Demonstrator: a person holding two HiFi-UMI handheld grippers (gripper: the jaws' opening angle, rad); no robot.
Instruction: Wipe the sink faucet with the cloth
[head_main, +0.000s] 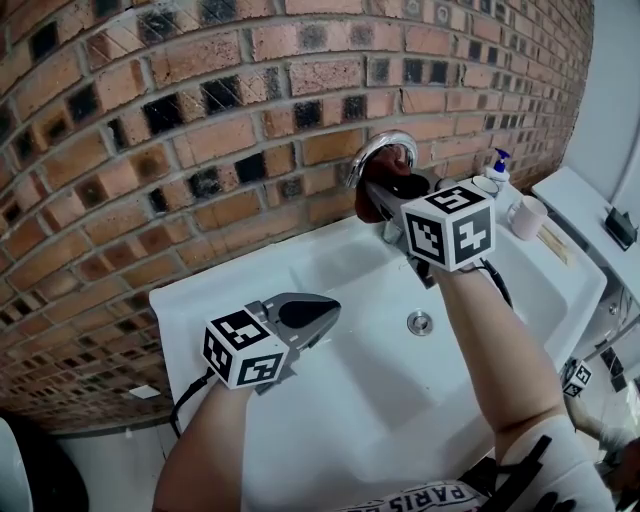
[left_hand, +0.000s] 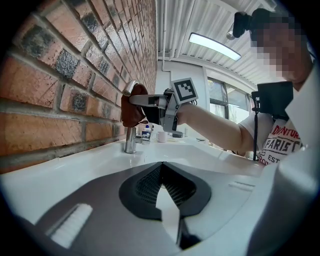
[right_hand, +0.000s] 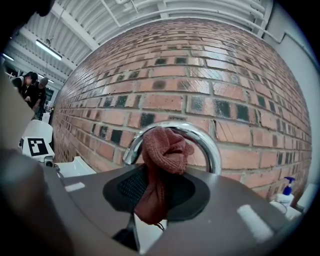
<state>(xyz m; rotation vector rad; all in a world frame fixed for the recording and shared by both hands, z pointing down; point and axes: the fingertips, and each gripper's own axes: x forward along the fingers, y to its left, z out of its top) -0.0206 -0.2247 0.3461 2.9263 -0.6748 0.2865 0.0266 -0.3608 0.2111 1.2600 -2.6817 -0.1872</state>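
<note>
A white sink (head_main: 205, 292) stands against a brick wall (head_main: 200, 110), its basin bare but for the drain (head_main: 420, 322) near the middle. A ribbed ceiling with a strip light (left_hand: 215, 46) runs overhead, and to the right of the sink is a pale counter (head_main: 580, 205).

At the sink's rear right corner stands a soap bottle (head_main: 498, 168) (blue pump on top), with a mug (head_main: 527, 216) just beside it towards the right edge. Both are off to the right of the faucet.

The chrome faucet (head_main: 385, 145) rises at the middle of the rear edge and arches forward over the basin.

The right gripper (right_hand: 160, 192) is up at that arch, its jaws clamped on a reddish-brown cloth (right_hand: 162, 152). The cloth bunches out past the jaw tips and presses against the underside of the faucet's curve.

The left gripper (left_hand: 161, 182) hovers over the sink's front left part, well apart from the faucet. Its jaws meet at the tips with nothing between them, and they point towards the faucet.
</note>
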